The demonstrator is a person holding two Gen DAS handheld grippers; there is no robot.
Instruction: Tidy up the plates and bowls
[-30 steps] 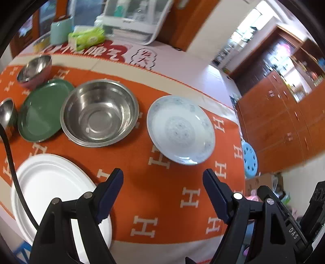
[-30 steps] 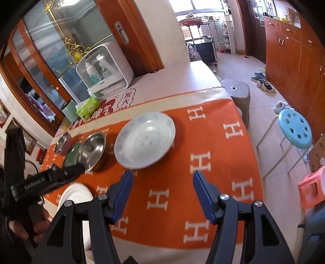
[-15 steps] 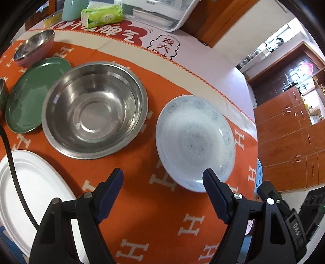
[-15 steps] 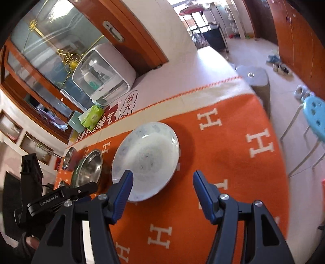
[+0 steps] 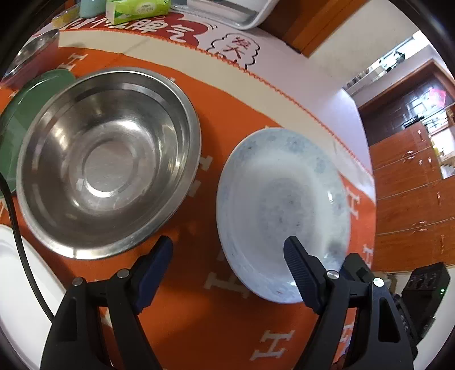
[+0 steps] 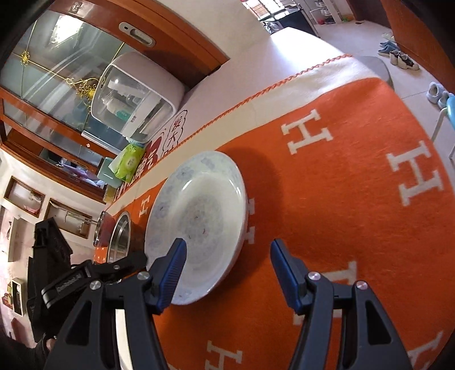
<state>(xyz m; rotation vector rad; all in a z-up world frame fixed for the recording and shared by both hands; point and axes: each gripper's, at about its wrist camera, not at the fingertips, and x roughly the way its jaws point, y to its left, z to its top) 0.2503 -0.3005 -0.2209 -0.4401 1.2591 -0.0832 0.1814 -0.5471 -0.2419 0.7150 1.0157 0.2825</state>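
With both claws spread and empty, I was closing on the plate point(image 6: 196, 224), which lay on the orange cloth point(image 6: 341, 199) beside the steel bowl point(image 5: 108, 159); next, I judged, my right claw point(image 6: 227, 259) had to straddle its near rim and pinch, while my left claw point(image 5: 227, 253) hovered alongside.

Black claw point(image 5: 227, 253), ribbed blue pads point(image 6: 170, 270), silver screws

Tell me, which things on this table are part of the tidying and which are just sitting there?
Part of the job:
patterned white plate
large steel bowl
green plate
plain white plate
small steel bowl

Just lying about:
green tissue pack
clear-fronted white cabinet
orange cloth
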